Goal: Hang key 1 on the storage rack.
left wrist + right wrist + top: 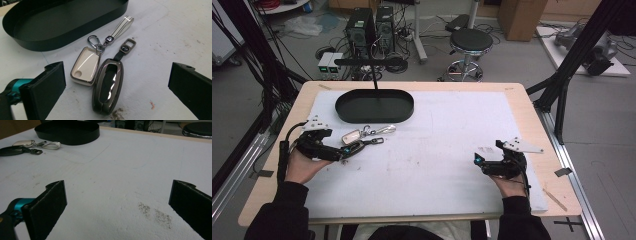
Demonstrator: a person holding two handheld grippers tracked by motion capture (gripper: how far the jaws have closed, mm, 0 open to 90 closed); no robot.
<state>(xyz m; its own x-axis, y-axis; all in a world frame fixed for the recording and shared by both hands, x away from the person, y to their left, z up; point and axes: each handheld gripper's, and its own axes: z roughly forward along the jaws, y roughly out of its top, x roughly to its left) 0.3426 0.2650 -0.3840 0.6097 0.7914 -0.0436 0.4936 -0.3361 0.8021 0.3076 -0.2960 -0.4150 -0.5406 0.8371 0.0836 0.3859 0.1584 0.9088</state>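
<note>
The left gripper (117, 82), jaws apart, is straddling the dark glossy oval key fob (108, 86) at lower centre, lining up a grasp, while the right gripper (117, 205) is idling open.

Two key fobs flat on the mat.
Dark fob (108, 86) and white fob (85, 65) lie side by side, touching, straps toward the black tray (37, 41).

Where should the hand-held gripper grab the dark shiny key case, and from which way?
Probably across the middle of the dark key case, coming down from above. It lies flat and is long and narrow, so the open left hand-held gripper spans its width easily. The white key case touches one side, so that jaw needs care squeezing in.
</note>
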